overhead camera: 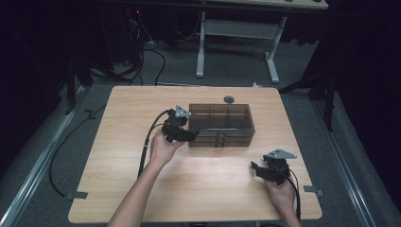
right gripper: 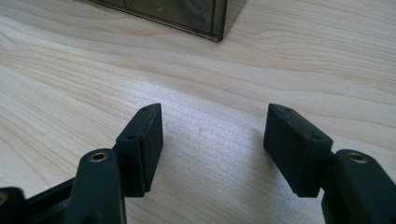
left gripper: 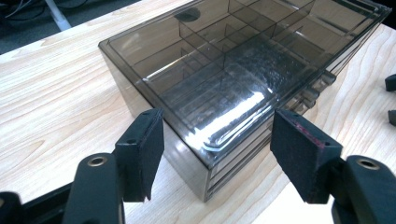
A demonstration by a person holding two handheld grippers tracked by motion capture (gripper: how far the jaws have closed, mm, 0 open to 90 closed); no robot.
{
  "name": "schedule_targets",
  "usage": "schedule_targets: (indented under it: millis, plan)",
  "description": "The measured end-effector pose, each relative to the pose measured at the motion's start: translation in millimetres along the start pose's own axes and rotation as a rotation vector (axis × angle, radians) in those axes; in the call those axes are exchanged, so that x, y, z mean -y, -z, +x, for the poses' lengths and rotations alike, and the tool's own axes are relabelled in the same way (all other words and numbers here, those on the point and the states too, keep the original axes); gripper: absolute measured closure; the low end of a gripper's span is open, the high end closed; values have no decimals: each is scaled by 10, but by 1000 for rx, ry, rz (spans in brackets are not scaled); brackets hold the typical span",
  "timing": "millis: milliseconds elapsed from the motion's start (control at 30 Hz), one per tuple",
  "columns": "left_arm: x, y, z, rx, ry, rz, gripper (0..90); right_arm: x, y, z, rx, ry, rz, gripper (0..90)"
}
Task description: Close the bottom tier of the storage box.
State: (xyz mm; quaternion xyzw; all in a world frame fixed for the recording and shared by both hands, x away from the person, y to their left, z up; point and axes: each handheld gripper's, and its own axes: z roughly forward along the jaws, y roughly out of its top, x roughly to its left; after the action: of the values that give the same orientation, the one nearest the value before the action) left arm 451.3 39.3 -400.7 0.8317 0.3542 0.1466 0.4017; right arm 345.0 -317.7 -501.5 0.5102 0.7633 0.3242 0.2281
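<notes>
Left tool (overhead camera: pixel 191 135): held in the person's left hand (overhead camera: pixel 163 147), at the near left corner of the box; its jaws stand wide, one on each side of that corner, pads clear of the plastic, nothing gripped.
Box (overhead camera: pixel 221 124): a smoky see-through organiser with a closed lid and inner dividers, standing flat a little behind the middle of the table (overhead camera: pixel 118 156), closer to the far edge than the near one; its latches sit on the near face.
Round disc (overhead camera: pixel 229 99): small and dark, by the far edge just behind the box.
Right tool (overhead camera: pixel 255 169): in the right hand (overhead camera: pixel 282 191) near the near right corner of the table, well apart from the box; jaws wide, empty, over bare wood.
Risk, grip: closing on a corner gives the pads slanted faces, so the box would likely twist or skid toward the right edge.
Risk, support: the right tool is too far off to steady it.
Risk, lid: a squeeze on the smooth lid rim may slip off.
</notes>
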Motion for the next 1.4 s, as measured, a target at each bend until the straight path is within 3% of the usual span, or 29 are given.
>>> schedule_targets:
  millis: [333, 633, 1400]
  plan:
    - [74, 139, 29, -3, 3, -1, 356, 0, -1, 1, 1, 0, 0, 380]
    - [181, 260, 71, 18, 39, -17, 359, -1, -1, 2, 2, 1, 0, 379]
    - [434, 465, 79, 24, 50, -9, 358, -1, -1, 3, 2, 1, 0, 378]
